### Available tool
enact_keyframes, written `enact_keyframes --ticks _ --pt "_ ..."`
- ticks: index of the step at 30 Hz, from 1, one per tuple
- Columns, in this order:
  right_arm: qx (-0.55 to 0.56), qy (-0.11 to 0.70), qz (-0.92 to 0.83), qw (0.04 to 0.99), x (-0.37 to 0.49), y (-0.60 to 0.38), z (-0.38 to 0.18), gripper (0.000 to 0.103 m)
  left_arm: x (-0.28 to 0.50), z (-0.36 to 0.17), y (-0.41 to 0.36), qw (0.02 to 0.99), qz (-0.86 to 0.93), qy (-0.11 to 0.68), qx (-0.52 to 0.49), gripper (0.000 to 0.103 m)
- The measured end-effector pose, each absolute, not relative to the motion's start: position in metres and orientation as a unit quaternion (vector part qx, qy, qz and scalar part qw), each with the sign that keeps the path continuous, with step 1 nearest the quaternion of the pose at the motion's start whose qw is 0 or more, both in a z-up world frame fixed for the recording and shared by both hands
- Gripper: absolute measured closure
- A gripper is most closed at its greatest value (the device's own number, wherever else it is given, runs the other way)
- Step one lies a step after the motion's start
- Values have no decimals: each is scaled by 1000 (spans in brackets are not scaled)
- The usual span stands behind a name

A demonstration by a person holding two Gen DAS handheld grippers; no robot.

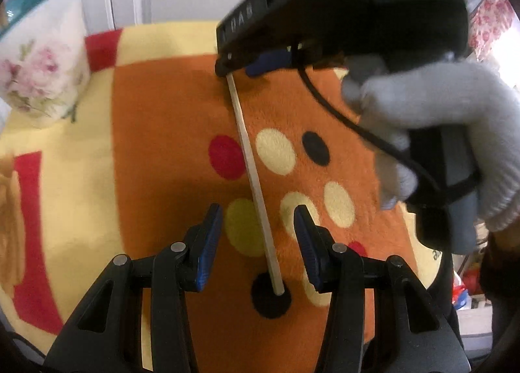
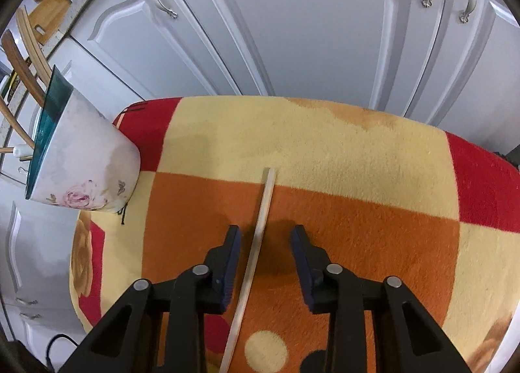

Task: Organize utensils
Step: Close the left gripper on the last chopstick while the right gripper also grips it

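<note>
On the orange blanket [image 2: 357,243] lies one chopstick [image 2: 256,243] — between my right gripper's [image 2: 266,233] spread jaws, pads not touching. Left gripper [image 1: 258,213] also spread, straddling its near end.

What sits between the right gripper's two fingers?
In the right wrist view, the pale wooden chopstick lies on the orange patch of the fleece blanket between the right gripper fingers, nearer the left-hand one; neither pad touches it.
</note>
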State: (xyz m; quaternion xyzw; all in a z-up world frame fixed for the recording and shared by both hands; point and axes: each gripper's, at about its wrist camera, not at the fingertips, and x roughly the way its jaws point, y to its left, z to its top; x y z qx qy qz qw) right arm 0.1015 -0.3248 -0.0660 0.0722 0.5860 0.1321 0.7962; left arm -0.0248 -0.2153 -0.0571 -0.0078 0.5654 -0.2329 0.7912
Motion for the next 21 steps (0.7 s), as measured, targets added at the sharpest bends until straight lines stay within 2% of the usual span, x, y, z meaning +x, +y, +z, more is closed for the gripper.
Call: enact_keyframes --ticks 1,2,3,4,5,9,10,18,21 --pt "72 586 131 797 102 -326 -66 82 -25 -56 -216 797 -231 558 -7 66" --pt "66 585 128 798 102 -326 -66 86 -24 -56 -218 801 -229 553 -2 86" --pt "64 583 132 799 102 -325 -66 89 -22 -58 -220 800 -229 555 5 92" --pt "66 582 138 799 102 -324 -67 96 -19 -58 -218 798 -233 556 -6 94" --pt "70 582 145 797 101 -324 -68 97 -17 -59 -216 796 -236 558 -15 97" --pt "69 571 150 804 96 -322 -62 98 -17 -53 -204 799 -237 552 -24 98" --pt "72 567 154 806 94 -321 -59 103 -18 -48 -200 804 -236 545 -24 98" --pt "101 543 189 812 78 -320 -22 103 -27 -11 -172 833 -241 499 -13 99" --pt "169 534 190 806 76 -331 -20 97 -31 -9 -164 836 -239 494 -13 99"
